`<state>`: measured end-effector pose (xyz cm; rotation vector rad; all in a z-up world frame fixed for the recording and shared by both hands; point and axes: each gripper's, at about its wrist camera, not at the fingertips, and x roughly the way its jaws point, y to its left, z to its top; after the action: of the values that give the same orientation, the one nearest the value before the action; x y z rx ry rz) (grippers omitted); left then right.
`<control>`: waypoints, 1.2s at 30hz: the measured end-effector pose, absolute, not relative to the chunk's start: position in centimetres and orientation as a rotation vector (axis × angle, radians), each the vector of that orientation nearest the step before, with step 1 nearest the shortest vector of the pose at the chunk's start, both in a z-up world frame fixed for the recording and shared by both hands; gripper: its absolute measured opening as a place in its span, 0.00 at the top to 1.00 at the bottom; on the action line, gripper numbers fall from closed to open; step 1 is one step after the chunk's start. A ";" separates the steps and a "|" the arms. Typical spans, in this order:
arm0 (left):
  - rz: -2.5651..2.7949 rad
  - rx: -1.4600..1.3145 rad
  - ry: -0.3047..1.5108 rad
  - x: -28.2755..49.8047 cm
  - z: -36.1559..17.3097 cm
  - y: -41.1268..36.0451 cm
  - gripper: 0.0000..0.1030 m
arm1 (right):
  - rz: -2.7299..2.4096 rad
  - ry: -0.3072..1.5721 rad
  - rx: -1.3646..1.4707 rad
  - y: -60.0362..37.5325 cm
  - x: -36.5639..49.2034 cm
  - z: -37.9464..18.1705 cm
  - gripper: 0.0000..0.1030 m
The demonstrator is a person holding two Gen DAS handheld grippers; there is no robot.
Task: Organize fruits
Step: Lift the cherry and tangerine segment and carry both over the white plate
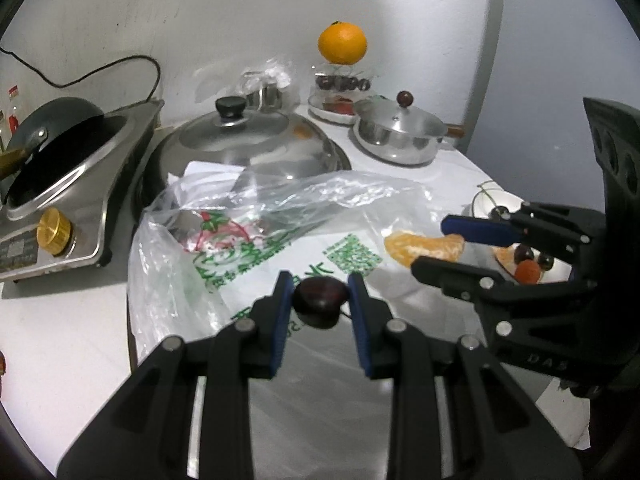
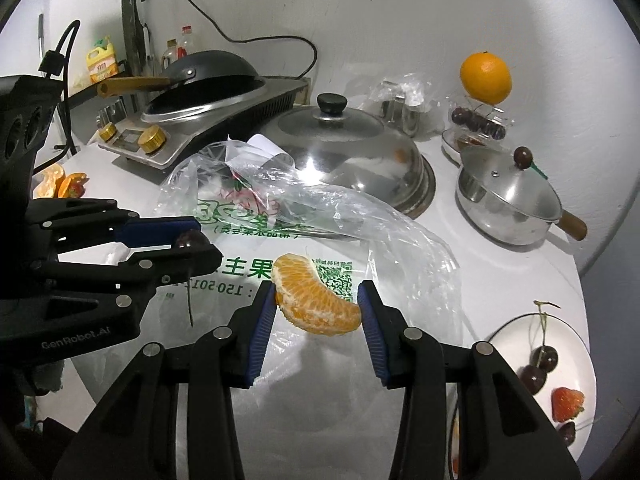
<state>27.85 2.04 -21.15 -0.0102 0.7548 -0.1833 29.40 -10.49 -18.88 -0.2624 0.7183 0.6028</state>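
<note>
white counter (image 2: 500, 264), left tongs (image 1: 320, 300) gripping cherry (image 1: 320, 294)

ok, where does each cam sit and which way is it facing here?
Left wrist: on the left claw, looking forward over the plastic bag to the wall; its fingers grip a cherry; the right claw enters from the right.
Right wrist: on the right claw, facing the same wall; its fingers hold an orange segment; the left claw enters from the left.
Shared: bag, both claws, cherry, segment, domed lid, orange, plate.
</note>
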 end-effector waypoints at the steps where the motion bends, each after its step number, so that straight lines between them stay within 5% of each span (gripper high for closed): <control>1: -0.185 -0.008 0.753 27.7 -21.0 1.9 0.72 | 0.601 0.716 -0.261 -10.7 29.2 -18.8 0.57; 36: -0.265 0.061 0.698 24.7 -17.8 -6.9 0.72 | 0.494 0.661 -0.197 -20.9 25.2 -16.5 0.57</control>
<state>24.73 -6.89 -17.81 0.0608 0.6981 -0.2645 25.19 -20.91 -16.53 -0.1971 0.6613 0.4941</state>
